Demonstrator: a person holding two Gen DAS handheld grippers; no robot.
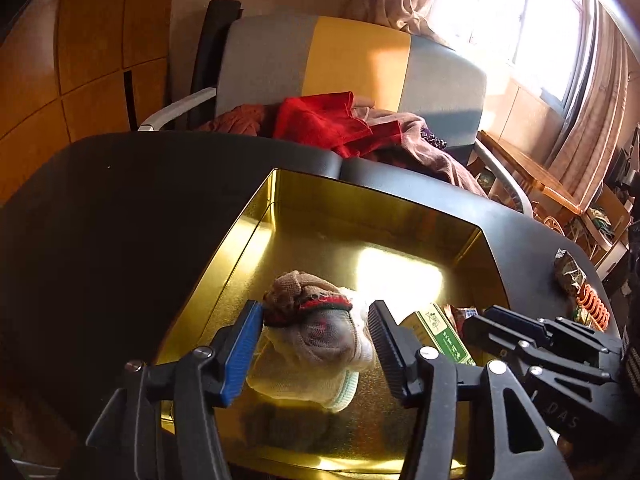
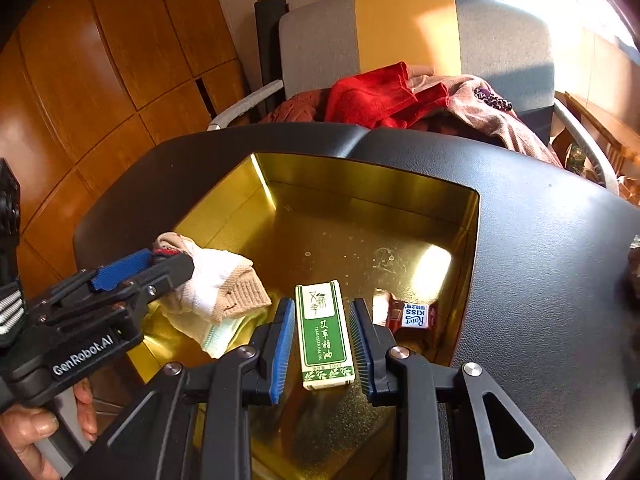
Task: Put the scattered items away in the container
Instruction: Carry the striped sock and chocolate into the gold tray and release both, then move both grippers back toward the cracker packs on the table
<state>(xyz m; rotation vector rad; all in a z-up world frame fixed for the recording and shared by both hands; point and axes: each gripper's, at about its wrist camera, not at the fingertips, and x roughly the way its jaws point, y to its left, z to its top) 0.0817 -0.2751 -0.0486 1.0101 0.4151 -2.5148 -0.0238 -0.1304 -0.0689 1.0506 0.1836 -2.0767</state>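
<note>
A gold tin (image 1: 360, 208) (image 2: 400, 192) stands open on the black table. My left gripper (image 1: 316, 320) (image 2: 160, 264) is open over the tin, its fingers on either side of a rolled bundle of socks (image 1: 320, 332) (image 2: 216, 284) that lies on the tin floor. My right gripper (image 2: 320, 312) is open, its blue pads on either side of a green and white box (image 2: 324, 336) (image 1: 444, 336) lying in the tin. I cannot tell if the pads touch it. A brown Kiss chocolate packet (image 2: 412, 316) lies in the tin just right of the box.
On the black table (image 1: 120, 220) right of the tin lie a crumpled dark wrapper (image 1: 568, 272) and an orange spring-like item (image 1: 596, 304). Behind the table stands a grey and yellow chair (image 2: 420, 40) piled with red and pink clothes (image 2: 384, 96). Wooden panels are at left.
</note>
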